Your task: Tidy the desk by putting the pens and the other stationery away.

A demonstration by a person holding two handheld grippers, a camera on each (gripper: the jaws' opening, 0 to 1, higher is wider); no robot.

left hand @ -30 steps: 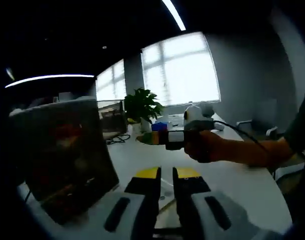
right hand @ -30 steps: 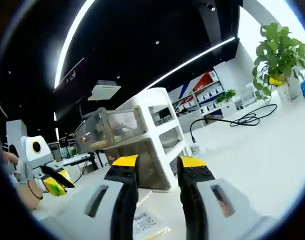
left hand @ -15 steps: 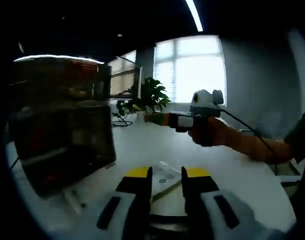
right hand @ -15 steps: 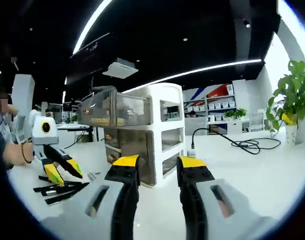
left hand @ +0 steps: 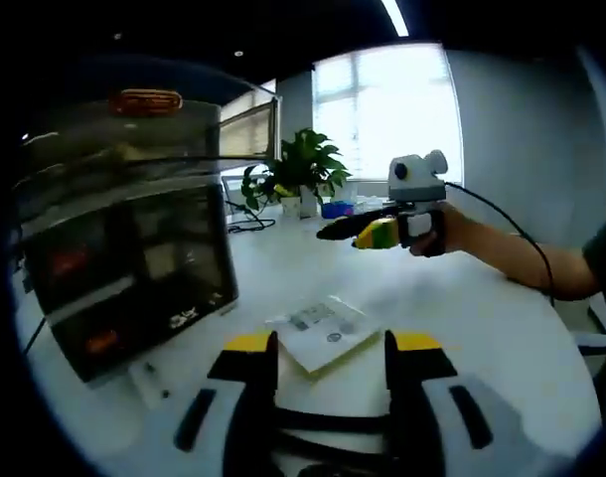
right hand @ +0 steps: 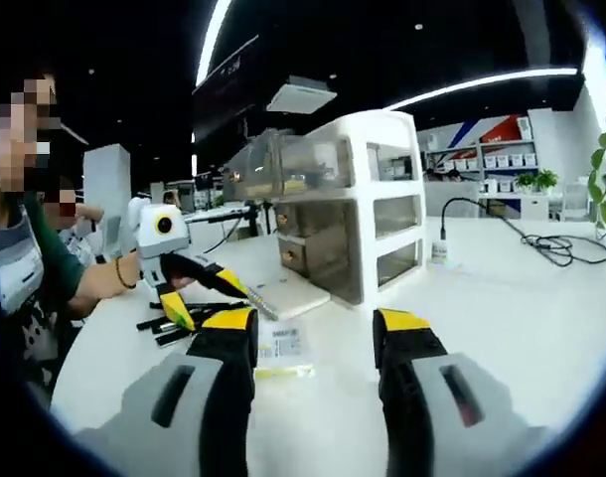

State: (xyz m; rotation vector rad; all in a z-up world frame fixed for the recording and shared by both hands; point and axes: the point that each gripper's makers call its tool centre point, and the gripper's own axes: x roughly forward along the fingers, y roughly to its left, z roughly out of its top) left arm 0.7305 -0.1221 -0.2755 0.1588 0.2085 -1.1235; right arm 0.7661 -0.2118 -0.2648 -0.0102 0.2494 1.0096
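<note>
My left gripper (left hand: 331,344) stands open low over the white desk (left hand: 462,328), with nothing between its yellow-tipped jaws. Just ahead of it lies a flat labelled packet (left hand: 319,329). My right gripper (right hand: 315,320) is open too and holds nothing. The right gripper view has the left gripper (right hand: 214,301), jaws spread, over several black pens (right hand: 162,325) lying on the desk. A labelled packet (right hand: 279,343) and a thin yellowish pen (right hand: 283,371) lie near my right jaws. Across the desk, the left gripper view has the right gripper (left hand: 343,231) held in a hand.
A drawer unit (right hand: 333,214) stands on the desk with its top drawer pulled out; it stands close on the left as the drawer unit (left hand: 124,263). A white pad (right hand: 286,292) lies at its foot. A potted plant (left hand: 298,177) and a black cable (right hand: 541,244) sit farther back. A person (right hand: 30,268) sits at the left.
Both grippers' jaws have spread wider. Both views have dipped toward the desk, bringing the packet, the pens and more of the desk surface into sight.
</note>
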